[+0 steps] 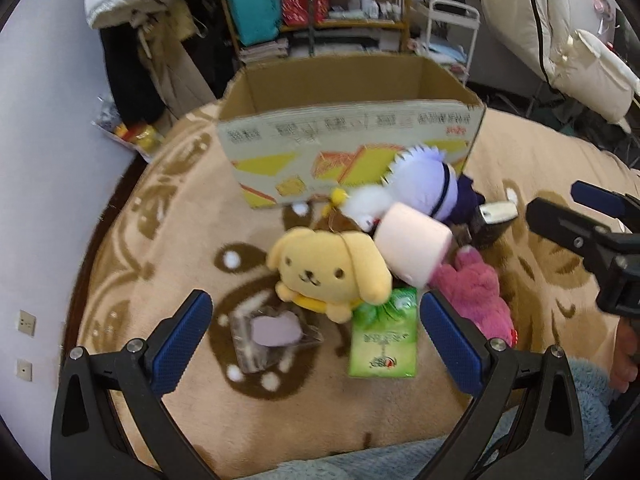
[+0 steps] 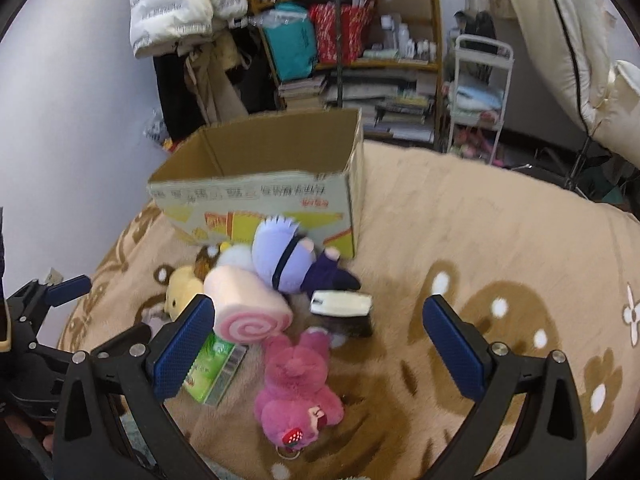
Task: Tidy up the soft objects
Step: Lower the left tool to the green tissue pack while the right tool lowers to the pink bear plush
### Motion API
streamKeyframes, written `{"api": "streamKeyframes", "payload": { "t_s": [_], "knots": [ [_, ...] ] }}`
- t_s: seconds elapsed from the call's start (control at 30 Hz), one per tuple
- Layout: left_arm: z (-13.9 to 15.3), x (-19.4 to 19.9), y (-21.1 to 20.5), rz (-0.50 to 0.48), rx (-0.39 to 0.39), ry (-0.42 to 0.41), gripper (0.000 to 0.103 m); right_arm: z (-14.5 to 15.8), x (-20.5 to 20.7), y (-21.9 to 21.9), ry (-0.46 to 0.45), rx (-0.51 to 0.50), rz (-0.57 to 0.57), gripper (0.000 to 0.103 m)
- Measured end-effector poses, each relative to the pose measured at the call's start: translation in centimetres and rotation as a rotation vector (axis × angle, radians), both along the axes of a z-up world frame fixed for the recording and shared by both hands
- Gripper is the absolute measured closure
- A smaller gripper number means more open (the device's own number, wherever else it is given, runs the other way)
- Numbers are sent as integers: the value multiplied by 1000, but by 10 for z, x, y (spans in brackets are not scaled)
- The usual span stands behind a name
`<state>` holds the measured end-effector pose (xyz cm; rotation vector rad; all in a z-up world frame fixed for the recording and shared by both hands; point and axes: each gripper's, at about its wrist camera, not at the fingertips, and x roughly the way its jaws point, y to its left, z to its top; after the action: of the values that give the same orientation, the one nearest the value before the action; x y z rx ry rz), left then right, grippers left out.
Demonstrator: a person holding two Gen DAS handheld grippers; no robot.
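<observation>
Print on the cardboard box (image 1: 348, 136) was too blurred to read. Soft toys lay piled before it on the blanket (image 2: 460, 240): yellow dog plush (image 1: 328, 272), pink bear (image 2: 298, 392). Left gripper (image 1: 316, 336) and right gripper (image 2: 320, 344) hung spread, empty

The left wrist view looks forward and down over the bed blanket (image 1: 168, 248) from low and near, between the two blue fingers of the left claw (image 1: 316, 336). It faces the printed side of the cardboard box (image 1: 348, 144) almost square on, with the shelf (image 1: 320, 0) beyond.

The right wrist view sits further right, between the fingers of the right claw (image 2: 318, 344), and sees the same box (image 2: 260, 200) at an angle from its right corner.

Both views share the toy pile: the yellow dog (image 1: 328, 272) (image 2: 182, 290), the pink roll (image 1: 412, 244) (image 2: 248, 304) and the pink bear (image 1: 476, 296) (image 2: 300, 384). Each view catches the other claw at its edge.
</observation>
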<state>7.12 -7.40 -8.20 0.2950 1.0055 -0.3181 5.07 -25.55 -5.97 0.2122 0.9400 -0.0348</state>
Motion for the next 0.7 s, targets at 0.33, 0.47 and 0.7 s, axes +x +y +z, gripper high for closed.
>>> {"api": "streamKeyframes", "payload": {
  "t_s": [0.33, 0.47, 0.7],
  "knots": [
    [-38, 9, -6, -7, 6, 143, 1, -29, 8, 1, 128, 30, 21, 0],
    [-57, 13, -9, -23, -4, 227, 1, -38, 11, 0, 166, 38, 16, 0],
    [-74, 14, -15, -17, 9, 276, 1, -61, 16, 2, 268, 61, 34, 1]
  ]
}}
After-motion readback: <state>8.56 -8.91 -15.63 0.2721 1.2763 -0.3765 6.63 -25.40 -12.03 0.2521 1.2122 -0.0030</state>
